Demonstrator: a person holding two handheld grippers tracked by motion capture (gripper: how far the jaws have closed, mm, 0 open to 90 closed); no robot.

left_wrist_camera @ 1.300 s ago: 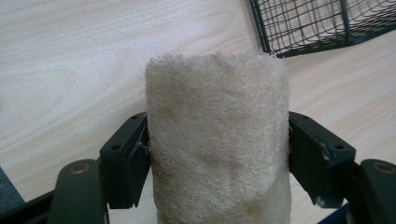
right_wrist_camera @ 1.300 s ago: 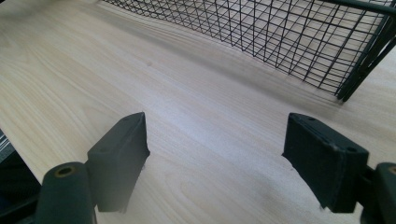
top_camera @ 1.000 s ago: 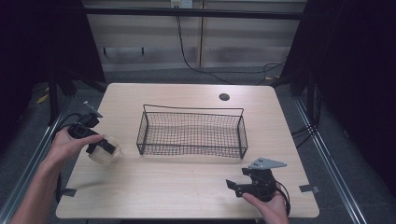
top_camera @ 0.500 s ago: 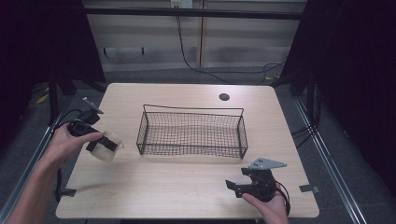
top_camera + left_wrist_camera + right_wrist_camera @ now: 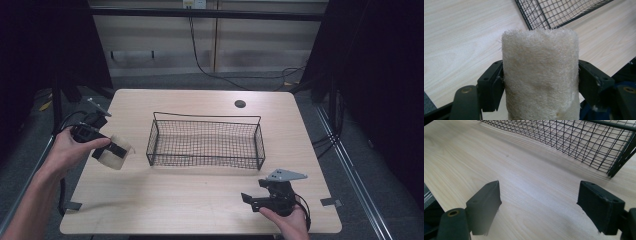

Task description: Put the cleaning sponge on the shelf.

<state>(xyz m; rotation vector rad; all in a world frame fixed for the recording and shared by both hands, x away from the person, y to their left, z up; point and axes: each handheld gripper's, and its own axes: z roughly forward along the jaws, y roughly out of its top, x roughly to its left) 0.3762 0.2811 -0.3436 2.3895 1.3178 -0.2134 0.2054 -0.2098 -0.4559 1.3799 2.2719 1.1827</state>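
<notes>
My left hand-held gripper (image 5: pixel 111 150) is pinching a cream-coloured, fibrous cylinder of loofah-like sponge (image 5: pixel 115 152), its two black jaws pressed against the cylinder's sides, as the left gripper view shows with the sponge (image 5: pixel 540 75) standing up between them. I hold it above the pale wooden worktop (image 5: pixel 200 200), just off the left end of the black wire-mesh basket (image 5: pixel 205 142), near that end but not touching it. The basket stands in the middle of the worktop and I see nothing lying in it. My right hand-held gripper (image 5: pixel 250 200) sits in front of the basket's right end, near the worktop's front edge, with its jaws spread wide and nothing between them; in the right gripper view bare wood lies between them and the basket's near wall (image 5: pixel 574 142) runs across the top. I judge the picking-up to be done: the sponge is gripped and off the wood. What I take to be left is carrying it over the basket's left rim, lowering it inside and letting go. My right hand has no part in that so far.
</notes>
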